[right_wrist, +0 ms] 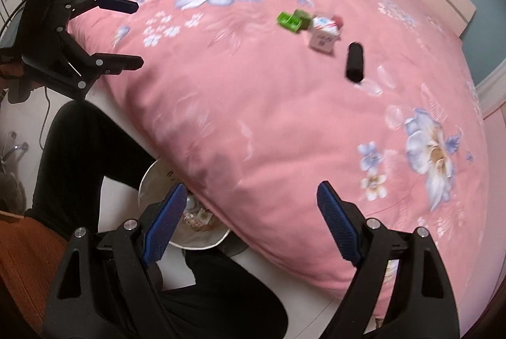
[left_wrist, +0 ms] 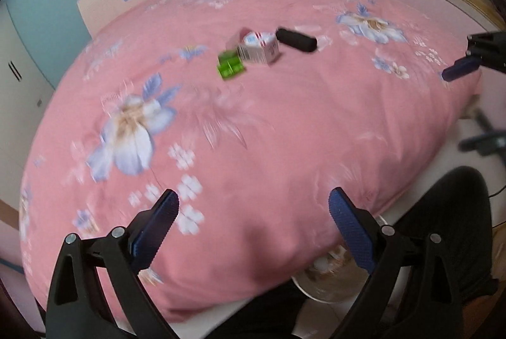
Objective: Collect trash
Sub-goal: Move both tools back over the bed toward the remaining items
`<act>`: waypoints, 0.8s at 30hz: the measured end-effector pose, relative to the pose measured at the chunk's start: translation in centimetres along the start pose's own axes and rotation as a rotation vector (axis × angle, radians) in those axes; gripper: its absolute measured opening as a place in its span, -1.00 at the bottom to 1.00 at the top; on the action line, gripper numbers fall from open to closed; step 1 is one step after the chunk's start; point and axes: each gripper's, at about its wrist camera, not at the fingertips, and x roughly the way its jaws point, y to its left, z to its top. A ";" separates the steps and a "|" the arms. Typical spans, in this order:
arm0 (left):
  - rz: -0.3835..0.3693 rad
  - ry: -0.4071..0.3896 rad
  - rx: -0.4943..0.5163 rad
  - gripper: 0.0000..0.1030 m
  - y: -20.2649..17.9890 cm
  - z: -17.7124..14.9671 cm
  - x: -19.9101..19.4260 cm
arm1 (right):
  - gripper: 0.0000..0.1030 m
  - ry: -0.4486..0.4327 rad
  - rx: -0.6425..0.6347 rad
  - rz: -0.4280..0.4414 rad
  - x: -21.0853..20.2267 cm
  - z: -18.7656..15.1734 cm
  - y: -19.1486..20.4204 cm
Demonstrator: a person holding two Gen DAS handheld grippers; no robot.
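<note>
I log, on the pink floral bedspread (left_wrist: pixel 284 123): green box (left_wrist: pixel 231 66) touching white carton (left_wrist: pixel 261 49), black cylinder (left_wrist: pixel 296 40) just beside it, my left gripper (left_wrist: pixel 253 212) spread empty.

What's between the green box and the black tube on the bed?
A white carton lies between the green box and the black tube; both views show it.

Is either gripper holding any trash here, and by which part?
Nothing is held: left gripper and right gripper both stand open and empty above the bed.

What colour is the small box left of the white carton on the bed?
Bright green box, sharpest in the right wrist view, touching the white carton.
</note>
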 end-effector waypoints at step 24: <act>-0.155 -0.056 0.170 0.89 4.2 8.3 3.0 | 0.62 -0.050 0.133 -0.092 -0.3 4.6 -8.9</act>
